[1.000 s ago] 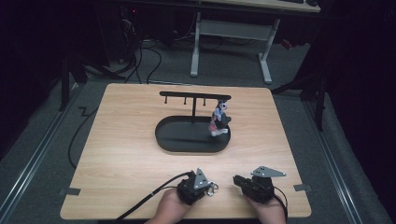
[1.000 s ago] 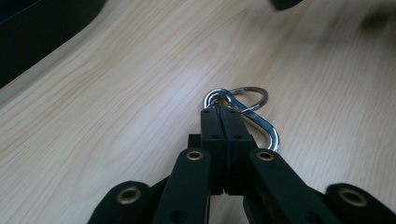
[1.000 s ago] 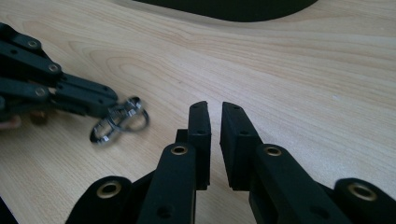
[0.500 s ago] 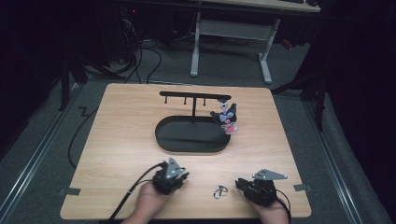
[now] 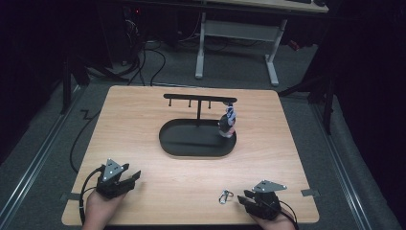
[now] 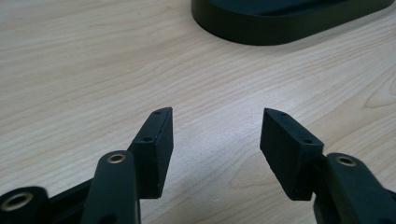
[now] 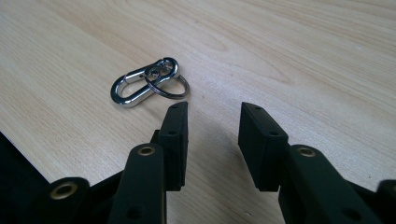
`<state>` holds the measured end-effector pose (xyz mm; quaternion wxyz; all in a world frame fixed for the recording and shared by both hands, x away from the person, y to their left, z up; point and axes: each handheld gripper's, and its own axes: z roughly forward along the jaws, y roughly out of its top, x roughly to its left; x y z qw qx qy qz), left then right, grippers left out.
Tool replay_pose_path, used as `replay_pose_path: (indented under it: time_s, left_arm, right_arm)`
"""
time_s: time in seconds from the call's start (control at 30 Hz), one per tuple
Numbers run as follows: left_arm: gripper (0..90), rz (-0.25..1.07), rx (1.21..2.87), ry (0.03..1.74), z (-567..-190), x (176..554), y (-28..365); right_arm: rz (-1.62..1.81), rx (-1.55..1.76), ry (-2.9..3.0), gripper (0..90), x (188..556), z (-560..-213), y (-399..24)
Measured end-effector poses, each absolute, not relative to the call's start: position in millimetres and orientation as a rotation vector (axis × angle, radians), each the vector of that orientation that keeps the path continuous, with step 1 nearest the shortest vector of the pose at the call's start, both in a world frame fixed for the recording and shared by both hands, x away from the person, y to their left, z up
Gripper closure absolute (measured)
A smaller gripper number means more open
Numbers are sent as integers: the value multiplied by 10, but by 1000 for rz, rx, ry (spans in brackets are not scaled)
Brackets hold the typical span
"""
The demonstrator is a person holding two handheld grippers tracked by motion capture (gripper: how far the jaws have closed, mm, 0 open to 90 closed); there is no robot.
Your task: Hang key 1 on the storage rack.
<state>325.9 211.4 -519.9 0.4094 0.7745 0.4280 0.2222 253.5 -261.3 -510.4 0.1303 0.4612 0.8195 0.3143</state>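
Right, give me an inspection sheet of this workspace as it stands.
Surface: light wooden table, bare wood between the things.
Job's things: silver metal carabiner clip with key ring lies flat on the wood just ahead of the right claw, apart from its jaws.
Clutter: black oval tray with a black hook rack standing in it; a small colourful figure keychain hangs at the rack's right end.
Grippers: left claw open, nothing between the jaws, which have just been opening. Right claw open, jaws just been opening, nothing between them.
Cables: black cable trails from the left claw.
Surroundings: dark grey floor, white desk legs behind.
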Motion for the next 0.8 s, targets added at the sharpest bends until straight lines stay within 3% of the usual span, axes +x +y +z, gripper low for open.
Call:
replay_pose_path:
  time_s: [0.8]
  left_arm:
    - [441, 488, 1962, 1032, -5250, 3273, 2127]
  right_arm:
    - [348, 1278, 2691, 570, 2853, -4826, -2382]
